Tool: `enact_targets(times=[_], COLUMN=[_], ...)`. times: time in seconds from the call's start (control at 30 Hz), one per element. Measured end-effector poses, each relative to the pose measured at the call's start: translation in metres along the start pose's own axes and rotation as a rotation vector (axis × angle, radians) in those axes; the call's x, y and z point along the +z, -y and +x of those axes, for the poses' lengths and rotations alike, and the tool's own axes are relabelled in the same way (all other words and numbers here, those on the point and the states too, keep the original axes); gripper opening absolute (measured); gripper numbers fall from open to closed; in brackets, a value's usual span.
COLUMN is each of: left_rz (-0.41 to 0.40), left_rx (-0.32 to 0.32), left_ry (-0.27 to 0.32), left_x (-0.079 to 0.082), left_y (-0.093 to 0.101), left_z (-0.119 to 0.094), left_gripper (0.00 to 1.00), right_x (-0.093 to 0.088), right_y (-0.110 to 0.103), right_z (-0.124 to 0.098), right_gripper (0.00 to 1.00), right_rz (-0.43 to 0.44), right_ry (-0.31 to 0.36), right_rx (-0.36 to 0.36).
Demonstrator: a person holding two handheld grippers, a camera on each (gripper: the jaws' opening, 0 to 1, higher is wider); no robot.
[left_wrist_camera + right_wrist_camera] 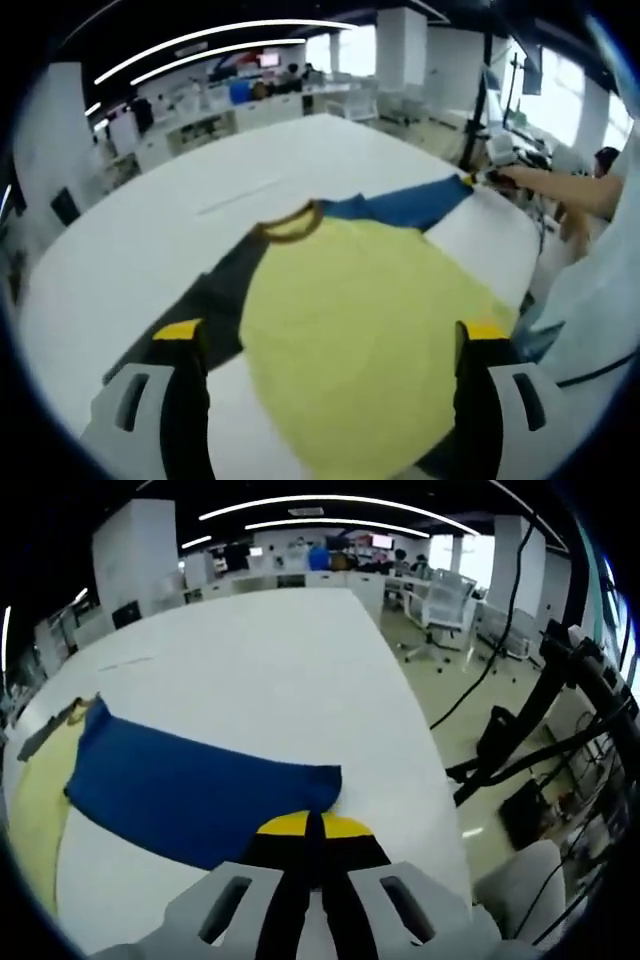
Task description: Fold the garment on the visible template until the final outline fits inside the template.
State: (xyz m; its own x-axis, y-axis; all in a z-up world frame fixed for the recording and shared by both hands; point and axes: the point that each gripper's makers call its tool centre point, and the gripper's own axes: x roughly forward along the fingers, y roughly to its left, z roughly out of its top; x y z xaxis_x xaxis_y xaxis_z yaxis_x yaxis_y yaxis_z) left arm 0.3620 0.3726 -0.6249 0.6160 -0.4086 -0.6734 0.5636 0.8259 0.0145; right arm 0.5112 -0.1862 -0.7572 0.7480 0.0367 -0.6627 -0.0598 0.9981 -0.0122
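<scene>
The yellow cloth garment with blue and dark sleeves (360, 330) lies flat on the white table (200, 170). My right gripper (315, 825) pinches its blue sleeve (190, 785); my left gripper (330, 345) gapes released.

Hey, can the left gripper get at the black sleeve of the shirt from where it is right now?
Probably yes. The left gripper is open over the yellow body, and the black sleeve lies flat on the white table beside its left jaw, with nothing covering it.
</scene>
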Motion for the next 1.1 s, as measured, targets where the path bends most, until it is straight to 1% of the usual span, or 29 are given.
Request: enact_targets(times=[0.1,0.23,0.37,0.6,0.7,0.77,0.93,1.03,1.1], left_rz=[0.003,0.012,0.02,0.036,0.039,0.042,0.046,0.05,0.053], left_rx=[0.001,-0.004,-0.007,-0.02,-0.026,-0.03,-0.03,-0.034,-0.037], left_ry=[0.002,0.007,0.013,0.025,0.027,0.029,0.037,0.041,0.042], left_x=[-0.001,-0.002,-0.001,0.0,-0.001,-0.001,-0.002,-0.003,-0.004], left_y=[-0.001,-0.003,-0.004,-0.003,-0.003,-0.003,-0.006,-0.006,-0.006], left_z=[-0.003,-0.006,-0.008,-0.01,-0.011,-0.013,-0.017,-0.02,-0.021], left_gripper=[0.99,0.99,0.99,0.99,0.99,0.99,0.99,0.99,0.99], right_x=[0.006,0.015,0.025,0.037,0.038,0.035,0.031,0.034,0.039], right_y=[-0.003,-0.003,-0.01,-0.014,-0.017,-0.018,-0.021,-0.019,-0.018], right_z=[-0.007,-0.013,-0.032,-0.05,-0.055,-0.057,-0.068,-0.075,-0.08], right_gripper=[0.02,0.02,0.02,0.02,0.02,0.02,0.02,0.02,0.02], right_rz=[0.008,-0.002,-0.006,-0.038,-0.049,-0.063,-0.062,-0.054,-0.04], right_ry=[0.018,0.034,0.062,0.092,0.095,0.09,0.094,0.104,0.122], right_rx=[0.001,0.0,0.003,0.003,0.001,-0.006,-0.016,-0.026,-0.028])
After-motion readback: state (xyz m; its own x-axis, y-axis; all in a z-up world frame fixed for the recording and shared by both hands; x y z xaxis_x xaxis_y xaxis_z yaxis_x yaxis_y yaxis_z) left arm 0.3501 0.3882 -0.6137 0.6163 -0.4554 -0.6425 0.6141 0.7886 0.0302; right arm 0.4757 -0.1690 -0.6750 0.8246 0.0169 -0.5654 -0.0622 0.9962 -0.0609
